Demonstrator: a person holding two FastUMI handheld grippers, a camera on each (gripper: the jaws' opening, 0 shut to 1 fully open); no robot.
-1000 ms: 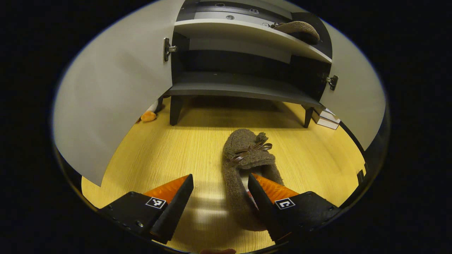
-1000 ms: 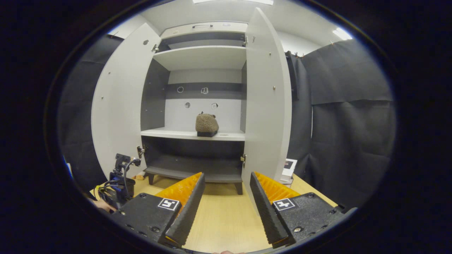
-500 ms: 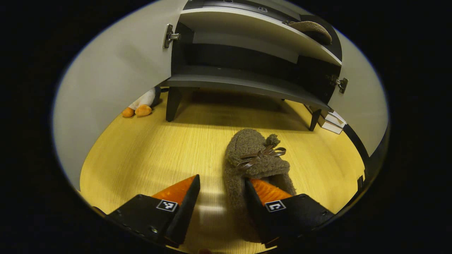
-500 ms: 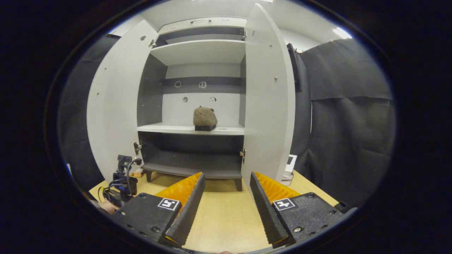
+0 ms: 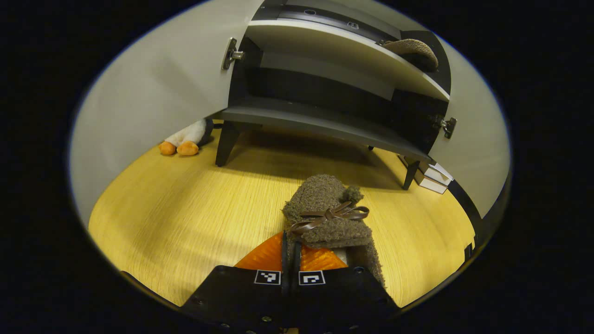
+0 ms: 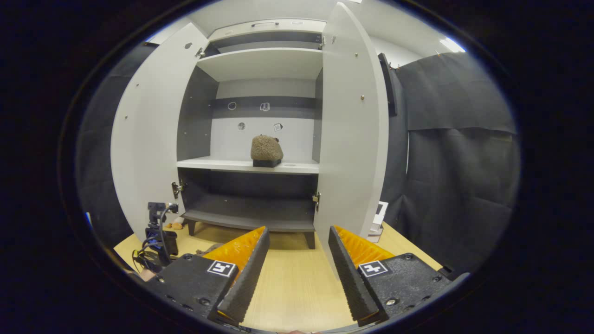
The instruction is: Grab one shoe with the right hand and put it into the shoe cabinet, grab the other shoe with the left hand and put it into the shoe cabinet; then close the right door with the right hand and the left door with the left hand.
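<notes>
Fuzzy brown shoe [image 5: 325, 218] with a ribbon bow lies on the wood floor [image 5: 185, 213], in front of the cabinet [image 5: 325, 88], toe toward it. Left claw [image 5: 291, 248] has its two fingers closed nearly together on the shoe's side wall at the heel opening; the wall is pinched between them. Whether the shoe is off the floor, cannot tell.

Second shoe [image 6: 266, 149] sits on the cabinet's middle shelf [image 6: 222, 163], right of centre, toe facing out. In the left gripper view that second shoe [image 5: 413, 47] is at the shelf's far right end.

Right claw [image 6: 297, 243] is wide open, gripping nothing, held back from the cabinet and pointed at its open front. Floor shows between its fingers.

Both cabinet doors stand open: left door [image 6: 148, 134] swung out on the cabinet's left, right door [image 6: 352, 134] swung out on its right, edge toward the right claw. Bottom shelf [image 5: 320, 123] of the cabinet is dark, sits on short dark legs above the floor.

Plush toy [image 5: 183, 139] with orange feet lies on the floor beside the cabinet's left leg, partly behind the left door. Small white boxes [image 5: 429, 178] are stacked on the floor by the cabinet's right leg. In the right gripper view, the left claw's rig with cables [image 6: 158, 232] sits low in front of the cabinet's left door. Black cloth [image 6: 459, 153] hangs to the right of the cabinet.
</notes>
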